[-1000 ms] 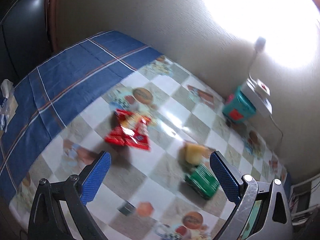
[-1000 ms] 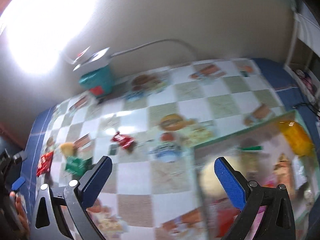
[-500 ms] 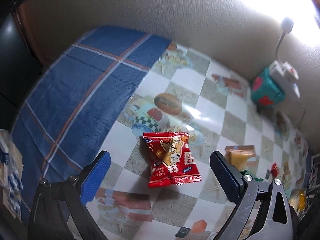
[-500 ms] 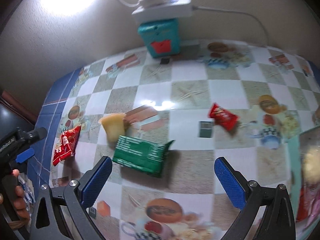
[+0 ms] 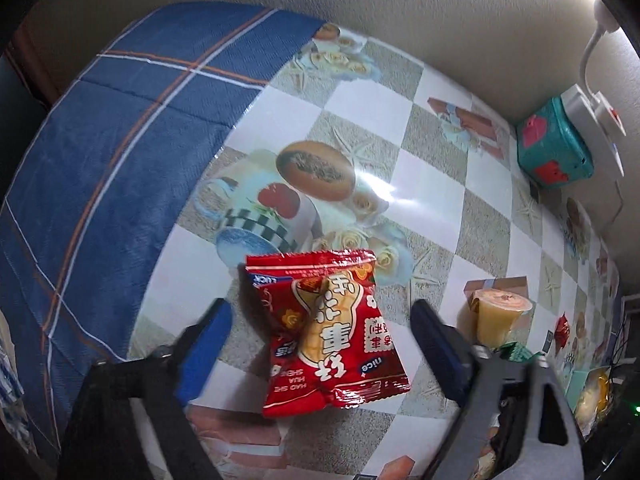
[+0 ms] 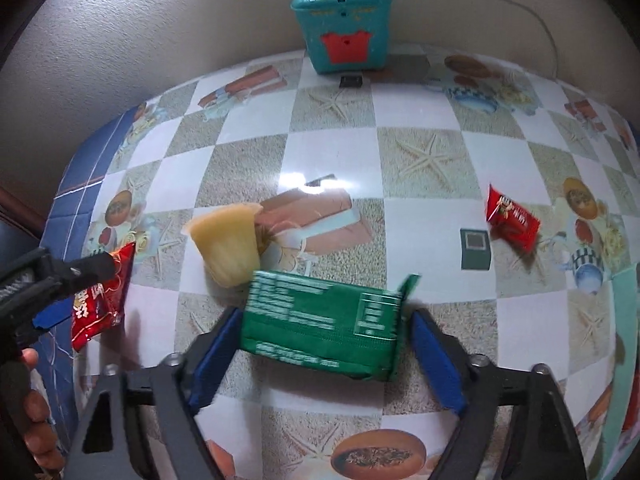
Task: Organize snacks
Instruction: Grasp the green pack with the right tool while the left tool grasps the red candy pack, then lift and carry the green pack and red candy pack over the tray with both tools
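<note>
The left tongs straddle the red packet, which lies flat on the tabletop near its left edge, where the blue cloth begins. Their jaws have just been closing, but the pads stand clear of the packet on both sides. The right tongs have also been closing, around the green packet. Its ends sit just beside the blue pads, yet blur hides whether they press.

Only the right view shows the small red packet toward the right edge, and a hand on the left tool. It also shows the jelly cup tipped over, touching the green packet's far corner. The left view catches that cup only partly. Both show the teal box at the back edge, against the wall.
</note>
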{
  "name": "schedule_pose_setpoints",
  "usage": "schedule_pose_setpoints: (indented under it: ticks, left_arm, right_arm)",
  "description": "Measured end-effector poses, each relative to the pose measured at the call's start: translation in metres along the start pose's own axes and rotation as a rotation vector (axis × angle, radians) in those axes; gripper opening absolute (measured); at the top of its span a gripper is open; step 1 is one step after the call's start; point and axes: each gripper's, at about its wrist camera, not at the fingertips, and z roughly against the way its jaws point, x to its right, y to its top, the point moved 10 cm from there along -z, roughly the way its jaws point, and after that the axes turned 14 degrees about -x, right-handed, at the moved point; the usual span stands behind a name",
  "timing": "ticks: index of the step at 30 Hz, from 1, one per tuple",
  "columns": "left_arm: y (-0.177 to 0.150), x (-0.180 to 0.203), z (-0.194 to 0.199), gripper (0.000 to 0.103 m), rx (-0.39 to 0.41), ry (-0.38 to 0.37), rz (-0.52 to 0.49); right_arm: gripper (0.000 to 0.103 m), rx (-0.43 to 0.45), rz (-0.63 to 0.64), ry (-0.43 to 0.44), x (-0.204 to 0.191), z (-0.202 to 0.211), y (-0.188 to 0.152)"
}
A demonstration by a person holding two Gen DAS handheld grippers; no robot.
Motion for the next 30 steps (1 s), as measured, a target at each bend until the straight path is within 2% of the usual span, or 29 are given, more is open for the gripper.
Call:
schedule_pose_setpoints:
  ticks: [3,6,12,17,20,25,30]
  left_arm:
    - [-0.004,0.002,-0.010,0.067,-0.028,0.000,0.009]
    - [-0.008,0.003,-0.009,0.063,-0.017,0.020,0.000]
    - [-0.021,0.003,-0.004,0.059,-0.008,0.009,0.047]
    - [-0.042,0.006,0.006,0.058,0.014,-0.049,0.068]
    - [-0.057,0.016,0.019,0.057,0.053,-0.072,0.072]
    - [-0.086,0.051,0.047,0.057,0.113,-0.151,0.071]
    - [-0.105,0.112,0.076,0.057,0.166,-0.195,0.025]
  right_arm:
    - [0.077,-0.004,-0.006,0.009,0.001,0.002,-0.002]
    - [0.076,-0.010,-0.013,0.016,0.002,0.003,-0.004]
    - [0.076,-0.005,-0.025,0.036,0.013,0.015,-0.013]
    - [0.076,0.023,-0.031,0.050,0.024,0.036,-0.023]
    - [0.076,0.040,-0.048,0.056,0.035,0.050,-0.029]
    - [0.076,0.085,-0.094,0.073,0.061,0.082,-0.034]
    - [0.076,0.136,-0.183,0.067,0.107,0.118,-0.040]
